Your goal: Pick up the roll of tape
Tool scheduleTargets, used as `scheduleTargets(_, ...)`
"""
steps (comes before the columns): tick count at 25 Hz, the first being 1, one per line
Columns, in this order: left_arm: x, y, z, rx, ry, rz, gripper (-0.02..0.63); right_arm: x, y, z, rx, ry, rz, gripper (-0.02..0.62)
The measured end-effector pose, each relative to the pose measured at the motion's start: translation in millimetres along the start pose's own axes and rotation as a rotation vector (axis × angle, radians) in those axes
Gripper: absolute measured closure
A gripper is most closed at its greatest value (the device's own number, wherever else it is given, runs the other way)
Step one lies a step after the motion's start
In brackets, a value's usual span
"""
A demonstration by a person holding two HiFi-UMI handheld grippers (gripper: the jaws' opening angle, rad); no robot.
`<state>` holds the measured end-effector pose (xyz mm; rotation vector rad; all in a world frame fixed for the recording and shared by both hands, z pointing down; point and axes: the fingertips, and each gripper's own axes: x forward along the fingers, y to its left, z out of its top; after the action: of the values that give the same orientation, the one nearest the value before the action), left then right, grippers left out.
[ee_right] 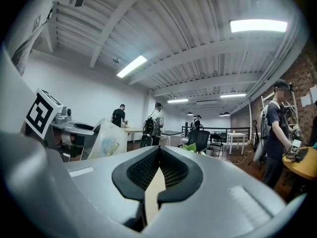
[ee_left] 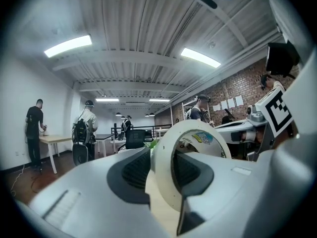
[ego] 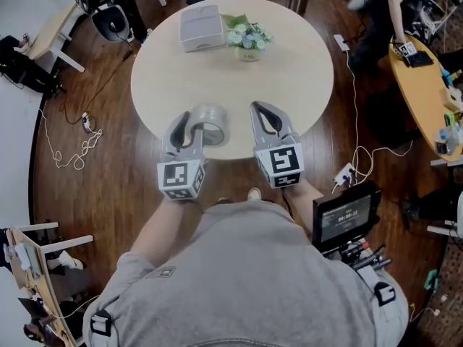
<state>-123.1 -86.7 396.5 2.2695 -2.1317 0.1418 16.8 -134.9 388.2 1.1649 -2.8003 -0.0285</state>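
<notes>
At the near edge of the round desk (ego: 289, 78), we have the roll of tape (ego: 212, 124) clamped in the left claw (ego: 189, 123): 1 jaw reaches through the core, the other presses the outer face, and the roll stands on edge between them. The right claw (ego: 262, 114), level and just beside it, is closed on nothing, its 2 pads meeting at the tips. A white box (ego: 201, 27) and a small pot of flowers (ego: 248, 40) sit well apart on the desk's far side. We judge the grasp made and the lift to be the step in hand; whether the roll is fully clear of the desktop we cannot tell. The next move, as we read it, calls for a steady squeeze on the roll's wall and a straight rise, since a wall pinched on 1 side could swing or slip.
</notes>
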Motion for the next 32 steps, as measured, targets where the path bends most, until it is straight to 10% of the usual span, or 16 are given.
scheduleTargets(32, -54.9, 45.8, 11.1, -0.06, -0.06, -0.09, 0.492, -14.3, 67.7, 9.4, -0.007, 0.032, -0.108, 0.581)
